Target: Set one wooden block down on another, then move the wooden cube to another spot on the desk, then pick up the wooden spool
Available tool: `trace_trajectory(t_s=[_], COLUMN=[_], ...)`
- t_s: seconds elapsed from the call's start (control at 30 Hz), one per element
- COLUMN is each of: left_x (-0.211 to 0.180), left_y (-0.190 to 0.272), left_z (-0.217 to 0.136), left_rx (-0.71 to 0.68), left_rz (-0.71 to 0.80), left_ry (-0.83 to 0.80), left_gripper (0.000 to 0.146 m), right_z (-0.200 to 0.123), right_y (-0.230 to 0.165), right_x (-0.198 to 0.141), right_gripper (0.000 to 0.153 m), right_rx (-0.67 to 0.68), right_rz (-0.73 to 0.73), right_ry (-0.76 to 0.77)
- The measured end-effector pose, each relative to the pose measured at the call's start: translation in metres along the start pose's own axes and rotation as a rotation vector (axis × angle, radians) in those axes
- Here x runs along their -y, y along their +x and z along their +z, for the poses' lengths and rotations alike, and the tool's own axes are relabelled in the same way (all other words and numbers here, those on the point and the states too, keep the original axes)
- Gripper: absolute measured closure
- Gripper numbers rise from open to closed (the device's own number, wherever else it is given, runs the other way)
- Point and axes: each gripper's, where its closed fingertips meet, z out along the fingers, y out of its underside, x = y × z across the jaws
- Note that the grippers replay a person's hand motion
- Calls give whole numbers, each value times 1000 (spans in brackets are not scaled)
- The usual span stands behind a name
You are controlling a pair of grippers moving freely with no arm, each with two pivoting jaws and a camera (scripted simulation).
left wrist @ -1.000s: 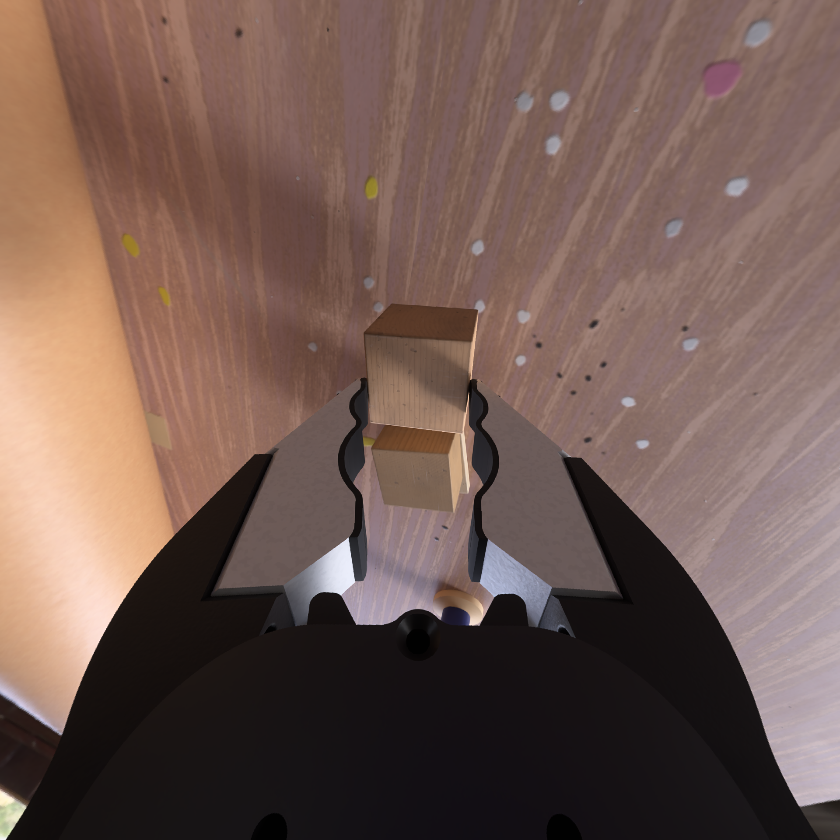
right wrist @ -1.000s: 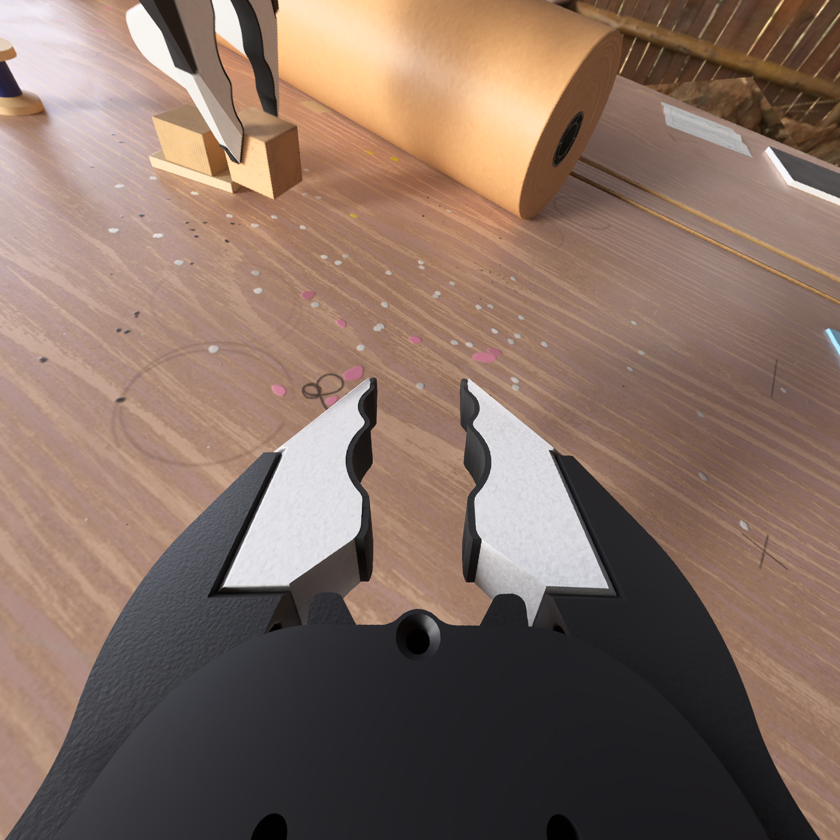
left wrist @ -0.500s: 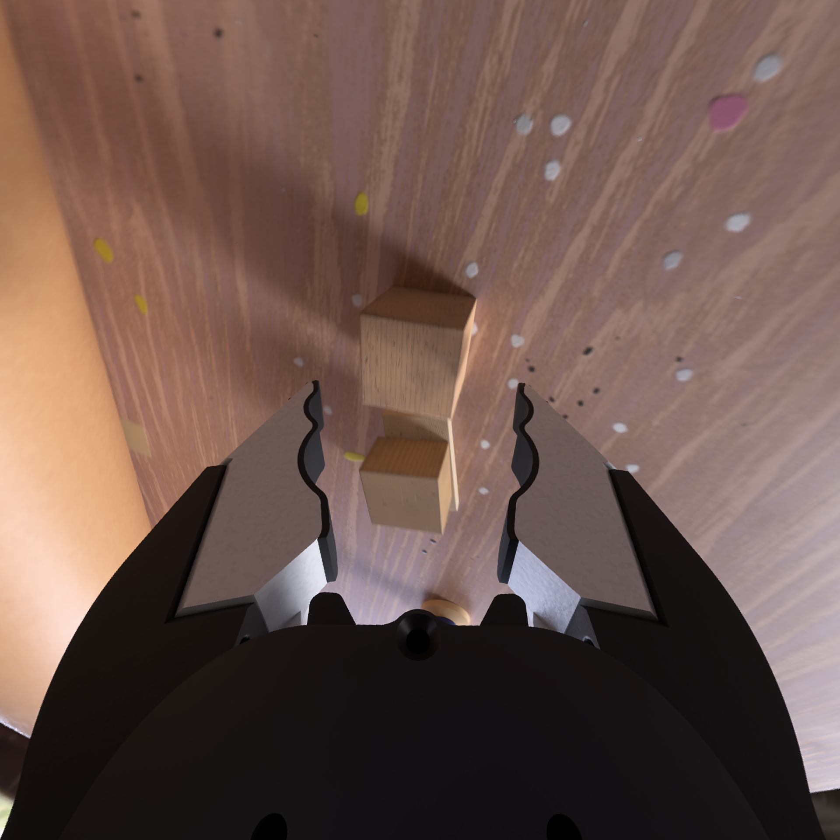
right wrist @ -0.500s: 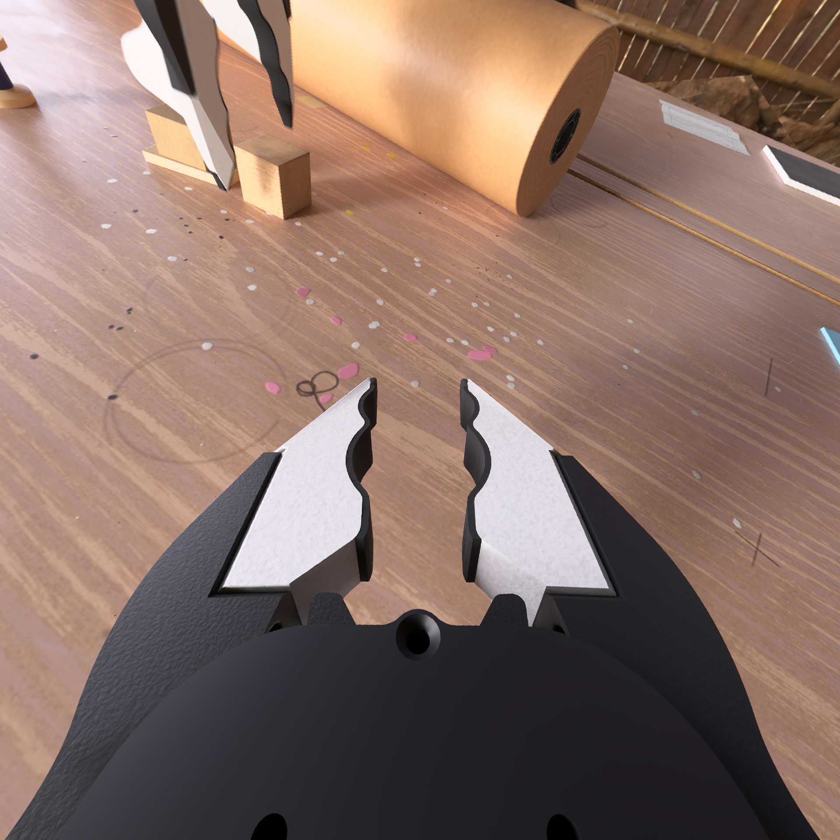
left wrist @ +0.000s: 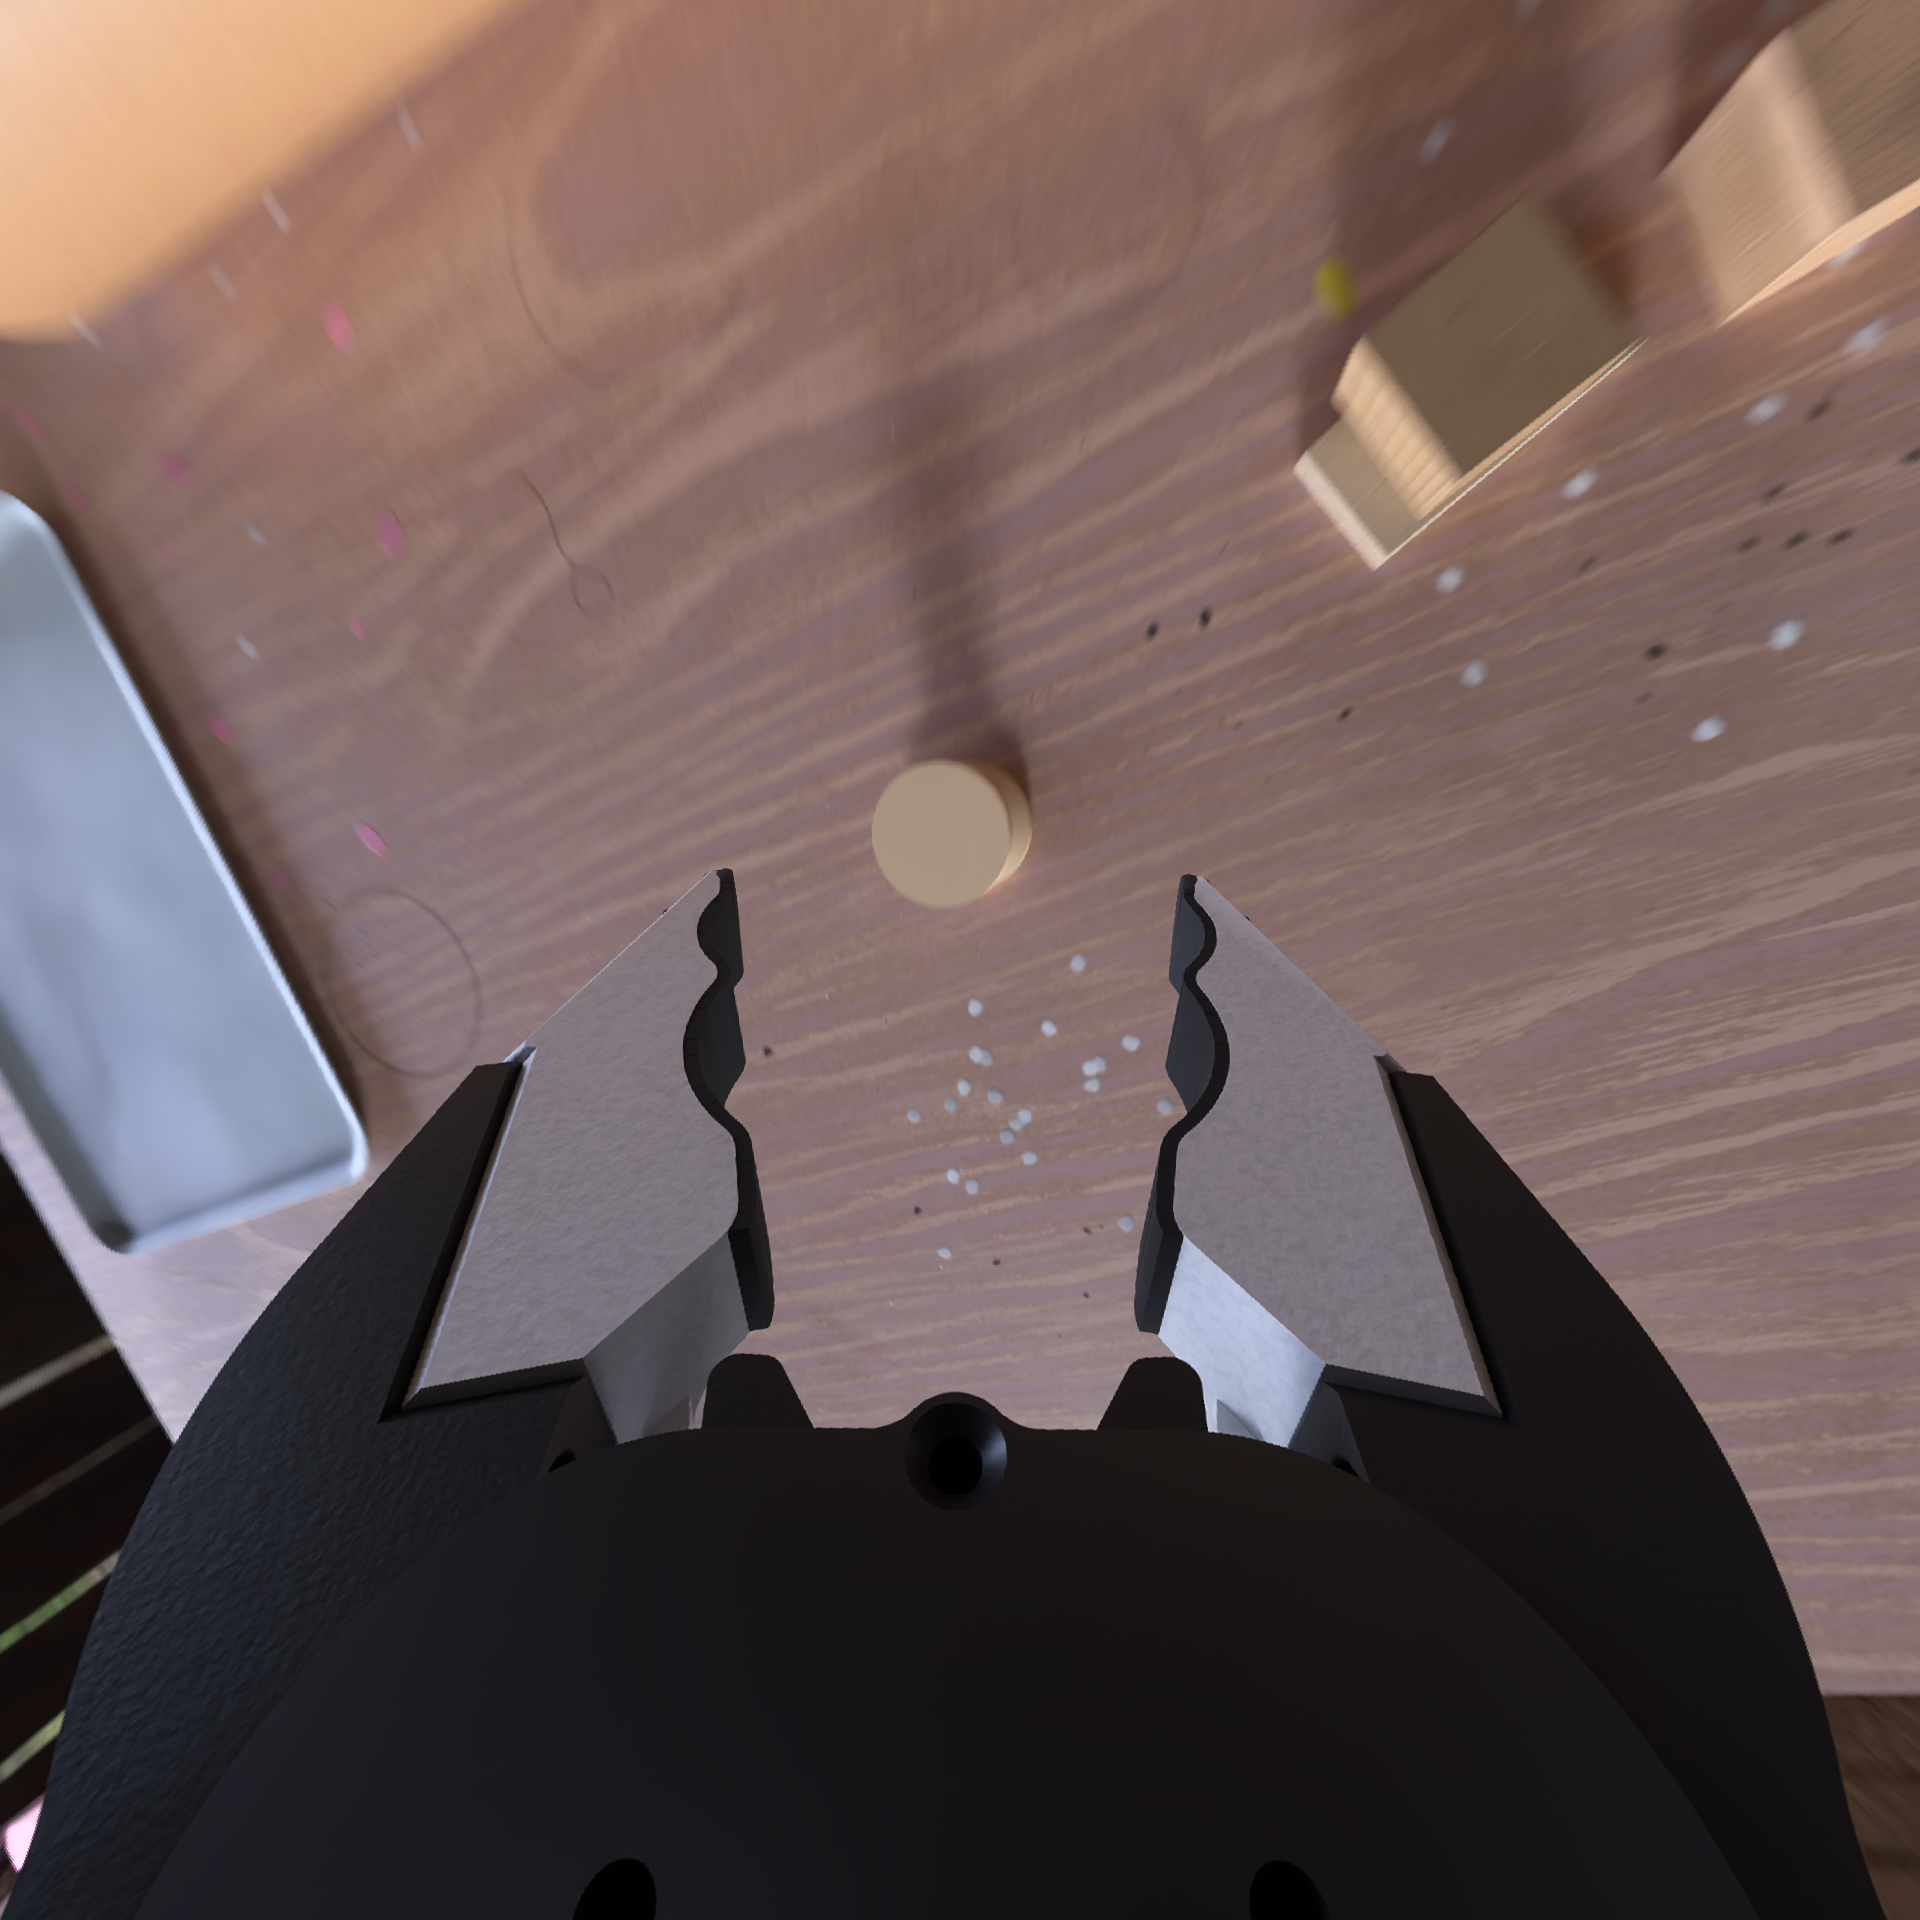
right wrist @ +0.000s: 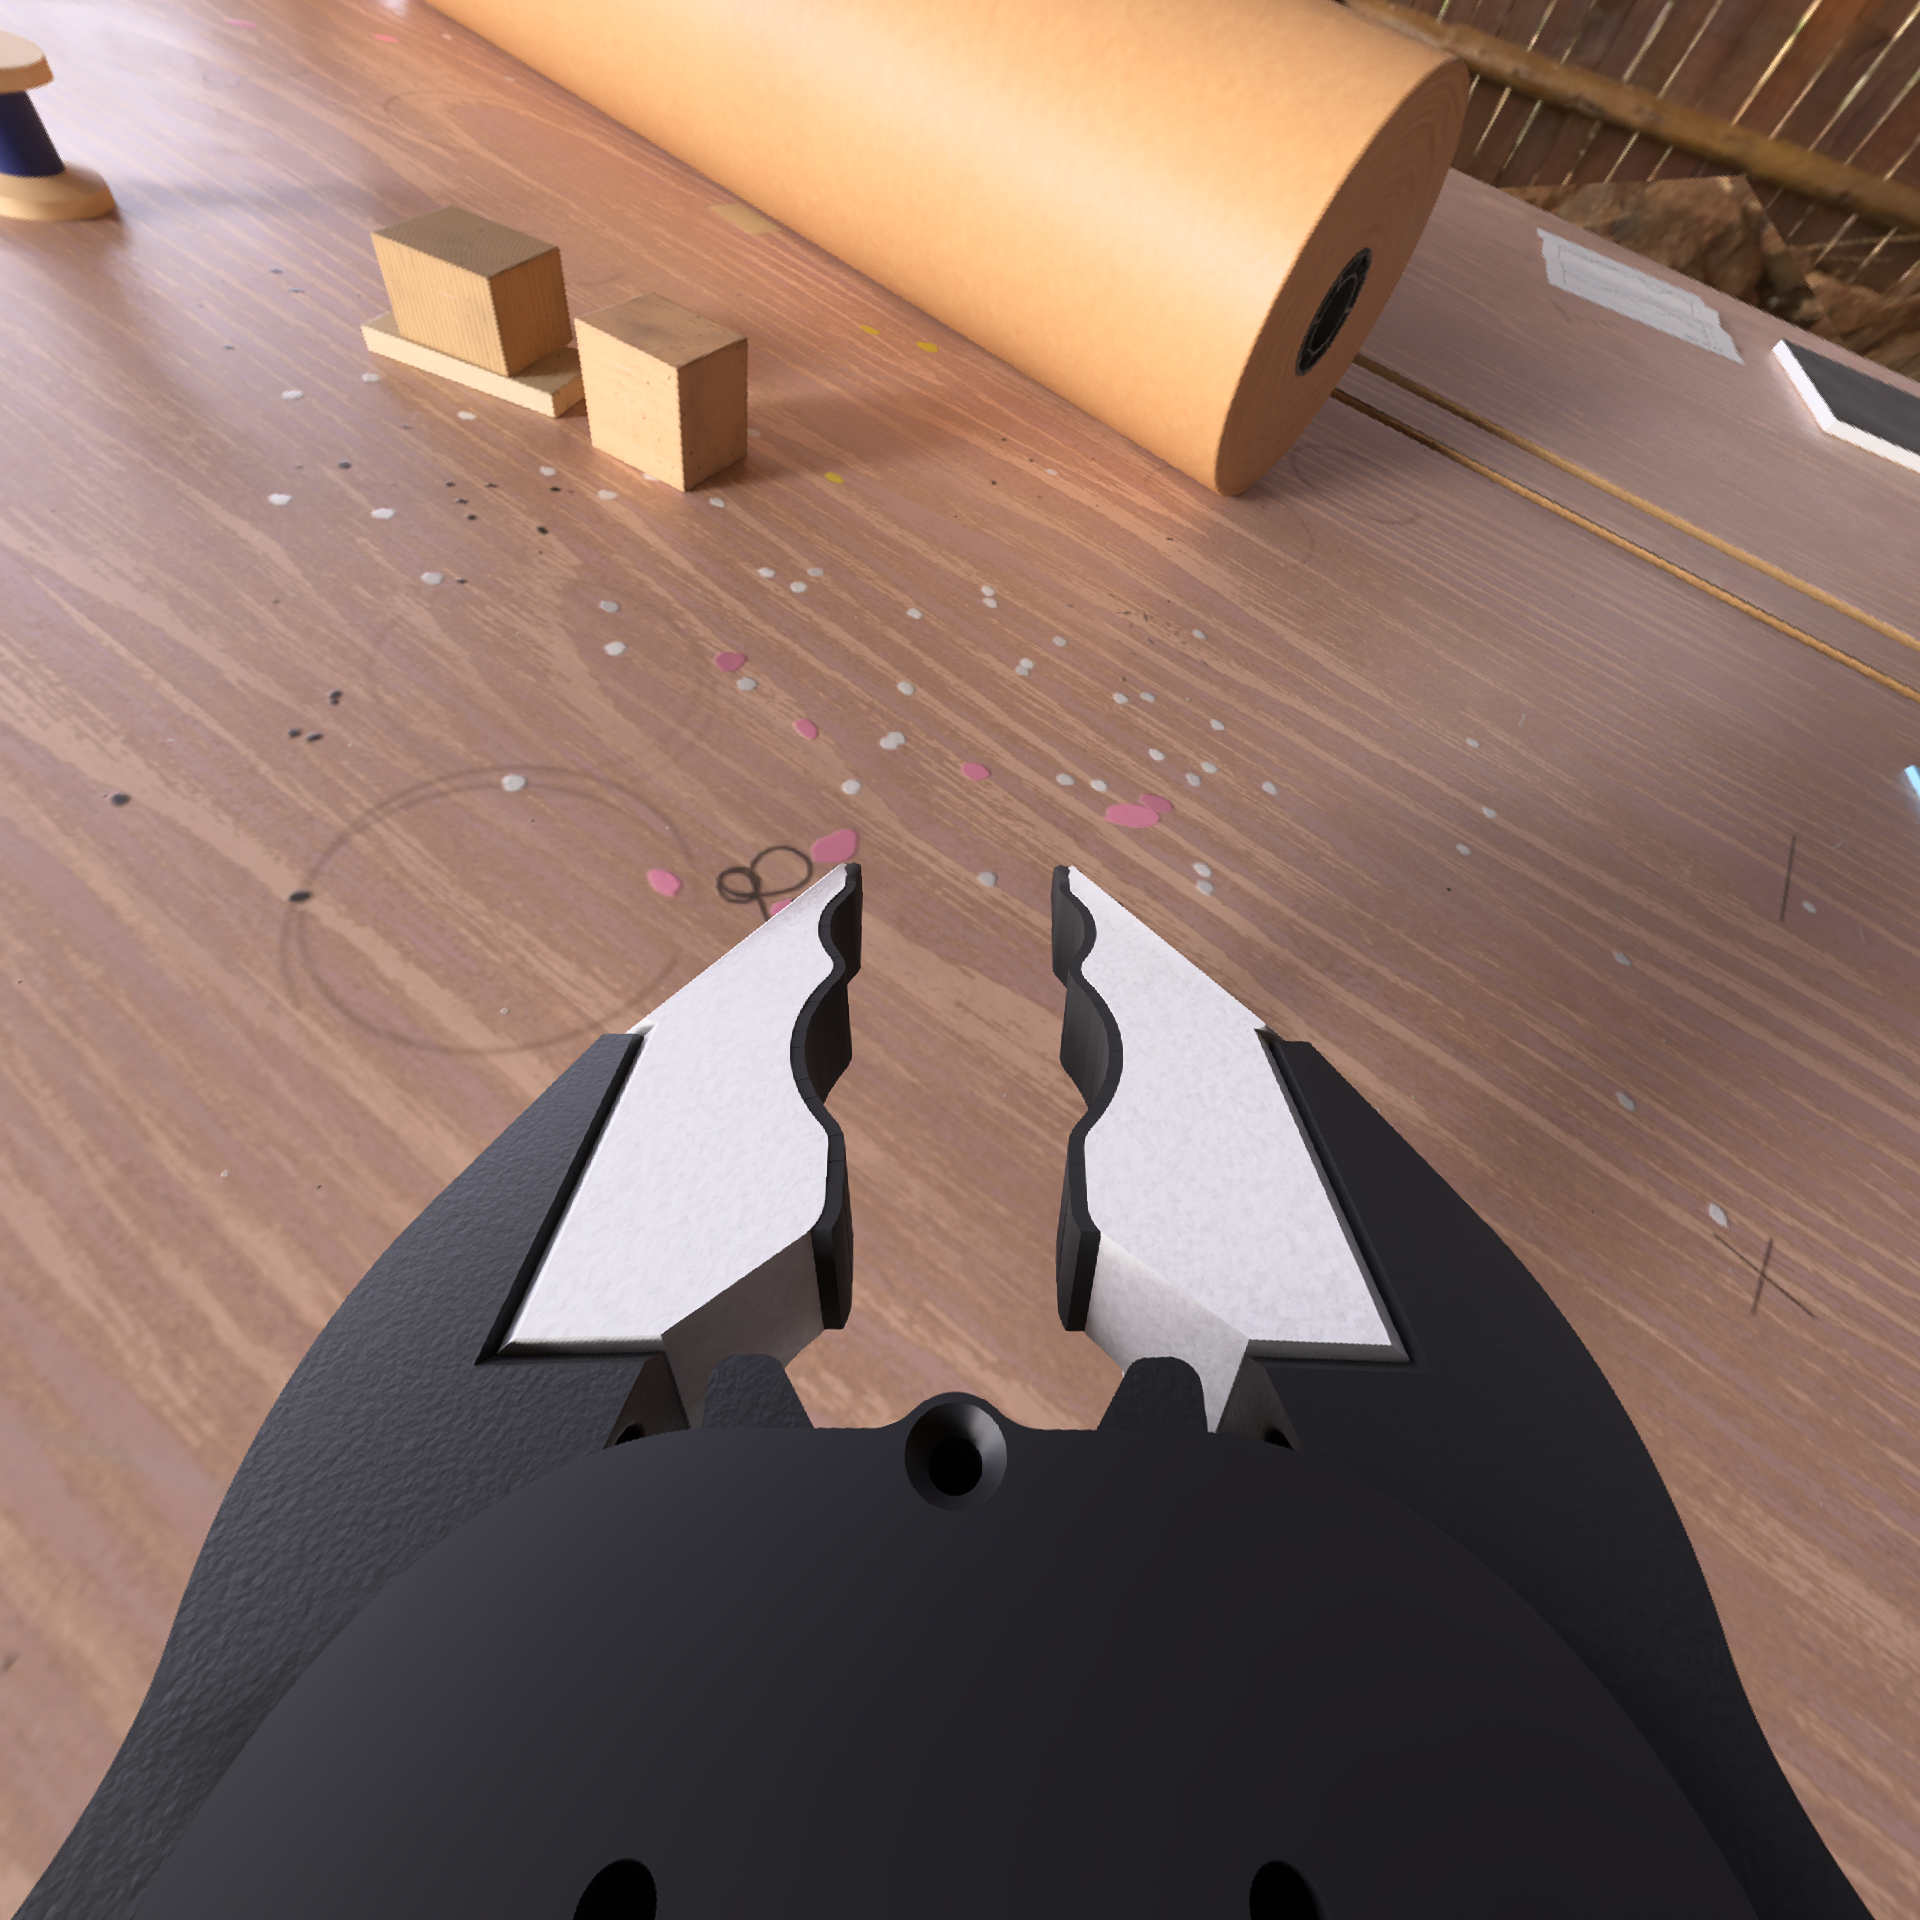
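Left wrist view looks straight down on the round pale wooden spool (left wrist: 951, 834), standing upright on the brown wood-grain desk (left wrist: 1455, 1039) just beyond the tips of the left gripper (left wrist: 956, 891), whose fingers are spread wide and empty. Off to the right of the spool, a pale wooden block (right wrist: 468, 286) sits on a thin flat wooden slab (right wrist: 473, 369), with the wooden cube (right wrist: 663, 387) just beside them. The stacking and the cube move look done; the spool pickup seems in hand. Next, I'd say, descend and straddle the spool before closing. The right gripper (right wrist: 956, 883) hangs apart from it, fingers narrowly parted, empty.
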Motion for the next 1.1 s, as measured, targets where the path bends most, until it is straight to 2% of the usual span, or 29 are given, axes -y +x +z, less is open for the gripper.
trace_trajectory(t_s=[0.2, 0.27, 0.4, 0.5, 0.6, 0.67, 0.73, 0.8, 0.9, 1.0, 1.1], left_x=[-30, -29, -39, -47, -47, -46, -49, -48, -35, -5, 24], left_y=[-10, -8, -10, -5, 0, 4, 3, -3, -20, -1, 69], left_z=[63, 74, 88, 98, 110, 115, 113, 104, 66, 8, -38], left_rx=[-176, -266, -263, -246, -230, -249, -242, -230, -200, -242, -335], left_rz=[-160, -254, -369, -395, -392, -379, -339, -301, -246, 29, 445], left_ry=[-164, -153, -160, -196, -224, -241, -279, -275, -174, 5, 142], left_gripper=[62, 54, 50, 46, 56, 81, 94, 94, 94, 94, 94], right_z=[0, 1, 1, 0, -3, -5, -5, -4, -2, -3, -4], right_y=[-5, -5, -2, -1, 0, 0, 0, 1, 2, 4, 6], right_x=[0, 0, -1, -1, 1, 2, 3, 1, 0, 1, 3], right_gripper=[116, 116, 116, 116, 116, 116, 116, 116, 116, 116, 117], right_rx=[-4, 1, 4, 7, -1, -10, -12, -12, -13, -23, -30], right_rz=[-27, -19, -8, -7, -20, -26, -30, -30, -29, -28, -23], right_ry=[-4, -5, -7, -9, -3, 6, 6, 2, -6, -1, 7])
